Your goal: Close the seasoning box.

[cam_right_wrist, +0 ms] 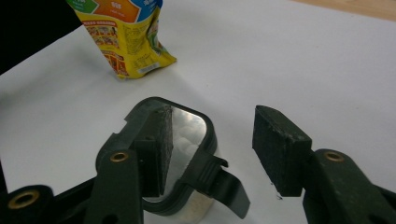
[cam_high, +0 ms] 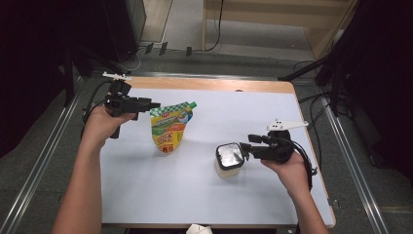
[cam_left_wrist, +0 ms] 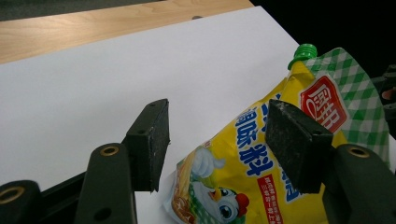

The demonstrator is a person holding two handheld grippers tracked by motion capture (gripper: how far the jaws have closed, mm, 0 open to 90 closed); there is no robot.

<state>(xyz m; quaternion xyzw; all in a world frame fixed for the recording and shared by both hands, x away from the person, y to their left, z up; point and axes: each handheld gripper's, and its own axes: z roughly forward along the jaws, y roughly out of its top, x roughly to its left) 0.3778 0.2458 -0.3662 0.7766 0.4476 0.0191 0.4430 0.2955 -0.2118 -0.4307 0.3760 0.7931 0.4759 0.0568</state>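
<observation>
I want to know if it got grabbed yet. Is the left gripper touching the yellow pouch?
Apart. In the left gripper view the left gripper is open, its pads standing clear of the yellow sauce pouch behind them, with white table showing between.

Left gripper [cam_high: 155, 105] raised, jaws apart, right gripper [cam_high: 243, 152] low, jaws apart, forearms spread

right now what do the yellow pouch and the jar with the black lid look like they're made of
Yellow pouch: seemingly flexible glossy plastic film, printed, creased, with a hard-looking green screw cap.
Jar: pale translucent body, plastic or glass, I cannot tell which. Its lid looks like a black plastic frame with a flip latch around a clear shiny panel.
</observation>
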